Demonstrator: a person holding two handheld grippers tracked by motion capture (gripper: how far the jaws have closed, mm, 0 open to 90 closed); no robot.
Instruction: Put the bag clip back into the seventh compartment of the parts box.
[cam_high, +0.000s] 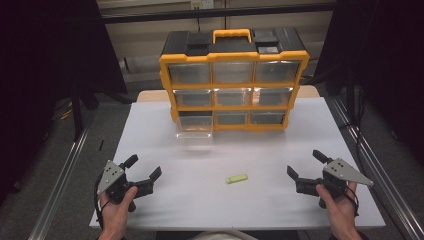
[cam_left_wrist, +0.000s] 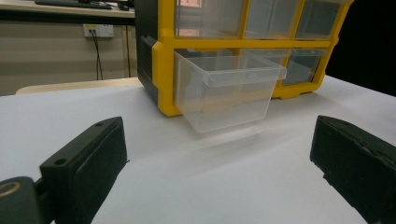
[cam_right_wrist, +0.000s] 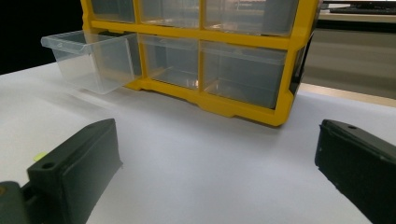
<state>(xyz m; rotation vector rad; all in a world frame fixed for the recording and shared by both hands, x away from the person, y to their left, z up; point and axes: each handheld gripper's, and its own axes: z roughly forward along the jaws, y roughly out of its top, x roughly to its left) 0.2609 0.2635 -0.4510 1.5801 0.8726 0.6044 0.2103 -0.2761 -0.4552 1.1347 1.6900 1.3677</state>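
Drawer (cam_left_wrist: 226, 91) at the cabinet's (cam_high: 233, 85) bottom-left already stands pulled out; the yellow-green piece (cam_high: 236, 178) lies on the table (cam_high: 165, 200) between your grippers (likely bound for it). Left gripper (cam_high: 142, 170) and right gripper (cam_high: 306, 165) both gape, empty.

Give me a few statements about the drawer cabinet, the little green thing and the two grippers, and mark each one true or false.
1. The bottom-left drawer of the yellow cabinet is pulled out. True.
2. The left gripper is shut on the green item. False: it is open, holding nothing, and the item lies on the white table between the grippers.
3. The right gripper is open. True.
4. The pulled-out drawer holds screws. False: it looks empty.
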